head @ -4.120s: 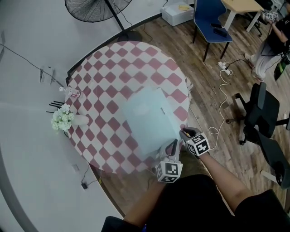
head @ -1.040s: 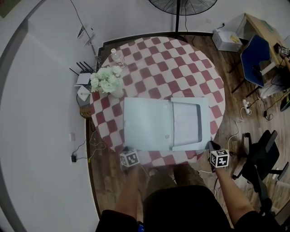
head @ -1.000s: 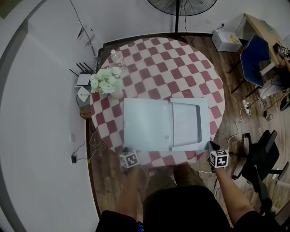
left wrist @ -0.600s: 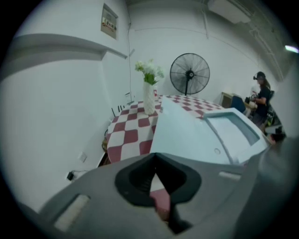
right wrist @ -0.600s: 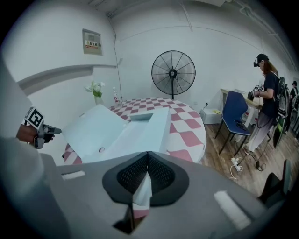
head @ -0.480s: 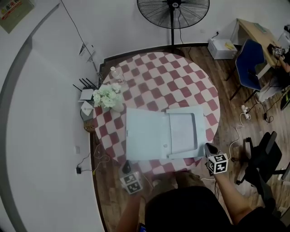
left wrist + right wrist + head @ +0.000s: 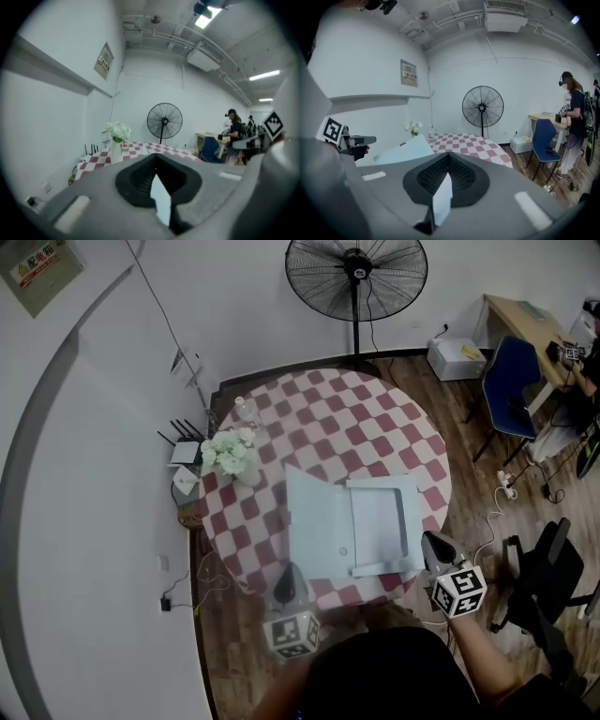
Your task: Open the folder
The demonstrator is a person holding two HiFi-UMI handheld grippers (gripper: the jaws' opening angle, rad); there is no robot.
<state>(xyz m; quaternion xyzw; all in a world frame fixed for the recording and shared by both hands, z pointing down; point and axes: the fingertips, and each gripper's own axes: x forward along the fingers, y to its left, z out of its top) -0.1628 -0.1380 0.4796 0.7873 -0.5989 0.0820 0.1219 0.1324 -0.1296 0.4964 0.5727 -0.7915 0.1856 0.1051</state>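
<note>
**Head view.** The pale blue card folder (image 7: 349, 529) lies opened flat at the near-right edge of the tabletop. It rests on the round table with a red-and-white checked cloth (image 7: 328, 418). Its two leaves sit side by side with the fold running away from you, so the long axis goes left to right. Your left claw (image 7: 287, 581) hangs off the near edge by the folder's near-left corner. Your right claw (image 7: 435, 547) is just beside the right leaf's outer edge. The folder is ahead and between the two claws, and the right one looks nearer. Judgement: the opening looks done, with nothing left to grasp.

**Left gripper view.** The jaws are together with nothing between them. You look across the cloth from above table height. A white vase of white flowers (image 7: 116, 140) stands at the far-left edge, with a black pedestal fan (image 7: 164, 120) beyond the table. You cannot pick out the folder here.

**Right gripper view.** The jaws are together and empty. The folder lies ahead and to the left, between this claw and the left one. A blue chair (image 7: 543, 136) stands on the wooden floor (image 7: 536, 176) to the right of the table, and a person (image 7: 574, 122) stands by a desk past it.
</note>
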